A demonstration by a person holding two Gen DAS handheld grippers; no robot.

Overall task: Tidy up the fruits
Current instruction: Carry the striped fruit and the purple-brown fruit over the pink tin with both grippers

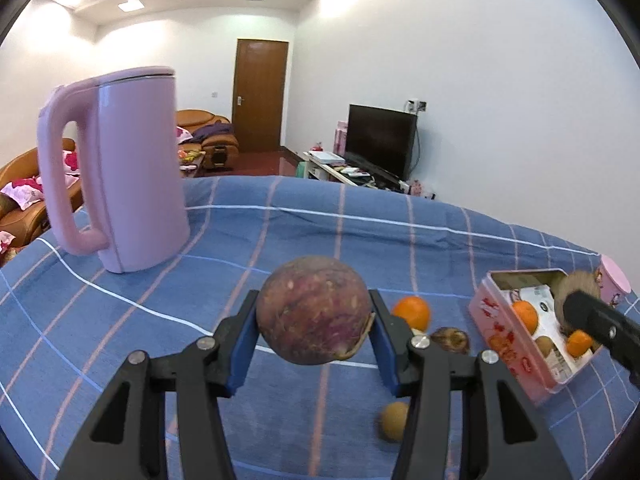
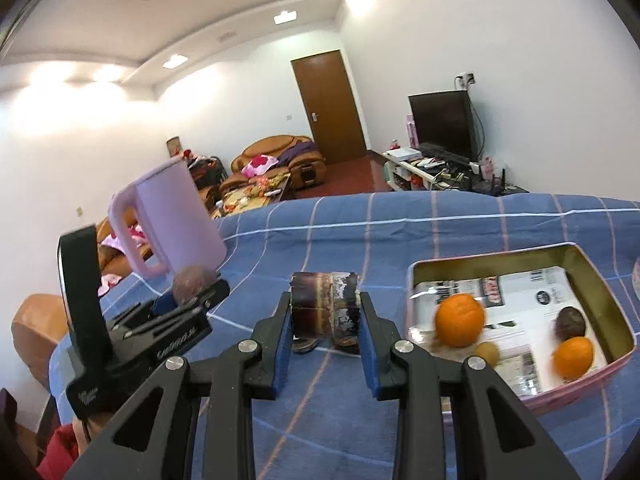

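My left gripper (image 1: 314, 320) is shut on a round purple-brown fruit (image 1: 313, 310) and holds it above the blue checked cloth (image 1: 240, 240). My right gripper (image 2: 323, 316) is shut on a dark brown cylindrical piece, like a section of sugar cane (image 2: 323, 306), just left of the pink tin box (image 2: 412, 276). The box holds two oranges (image 2: 459, 320) (image 2: 573, 358), a dark round fruit (image 2: 570, 323) and a small tan fruit (image 2: 487, 353). The left gripper (image 2: 192, 294) with its fruit also shows in the right wrist view. The box also shows in the left wrist view (image 1: 496, 332).
A pink kettle (image 1: 132, 168) stands at the back left of the table. Loose on the cloth lie an orange (image 1: 413, 312), a brown nut-like fruit (image 1: 451, 340) and a small tan fruit (image 1: 394, 421). A pink lid (image 1: 614, 280) lies beyond the box.
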